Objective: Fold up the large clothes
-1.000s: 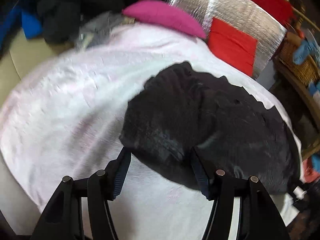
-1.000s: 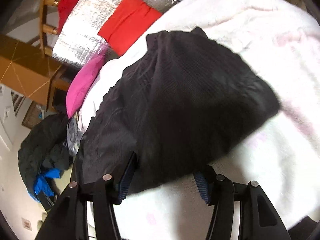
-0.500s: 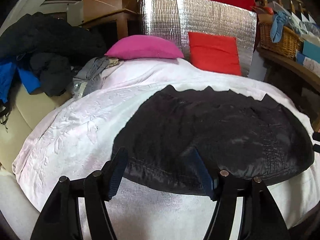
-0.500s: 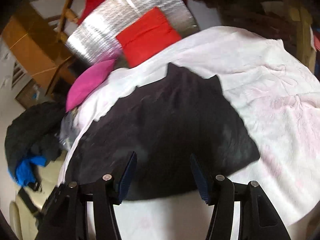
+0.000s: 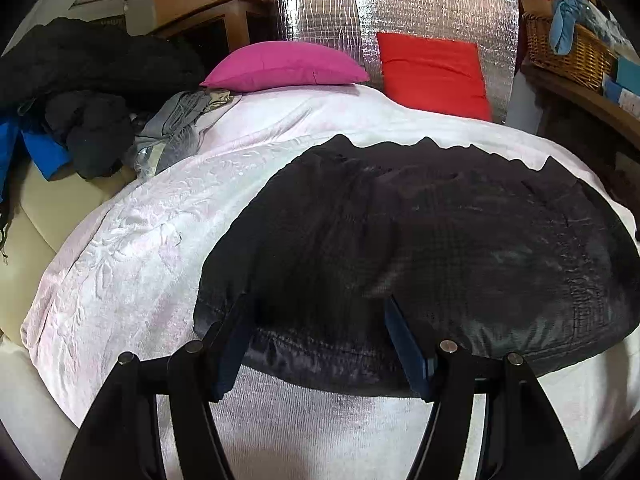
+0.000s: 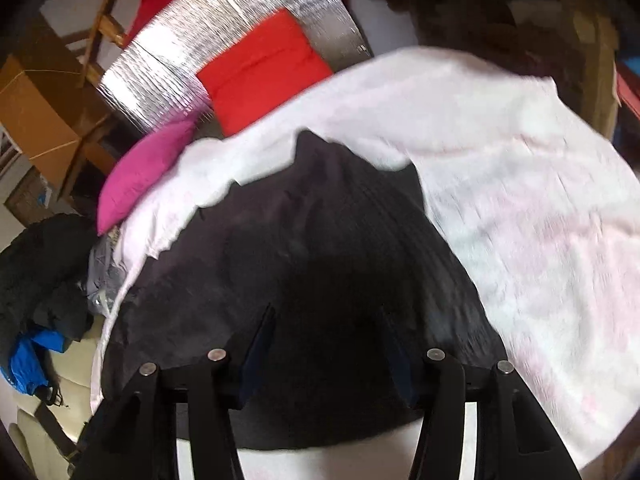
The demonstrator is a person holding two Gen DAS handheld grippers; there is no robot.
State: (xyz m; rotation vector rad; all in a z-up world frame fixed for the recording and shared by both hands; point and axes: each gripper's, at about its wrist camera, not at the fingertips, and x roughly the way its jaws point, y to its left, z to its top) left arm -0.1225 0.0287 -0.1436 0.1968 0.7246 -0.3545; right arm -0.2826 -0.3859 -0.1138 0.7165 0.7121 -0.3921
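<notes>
Pale pink embossed blanket [image 5: 132,240] over the bed. Magenta pillow [image 5: 284,66] and red cushion [image 5: 434,70] at the far end, leaning on a silver foil panel [image 5: 436,4]. Heap of black and blue clothing [image 5: 76,100] far left, grey garment [image 5: 176,128] just beside it. Wicker basket [image 5: 568,54] on a wooden shelf at right. Cardboard box [image 6: 36,116] behind.

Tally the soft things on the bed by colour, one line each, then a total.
Black garment: 1
Magenta pillow: 1
Red cushion: 1
White-pink blanket: 1
Total: 4
</notes>
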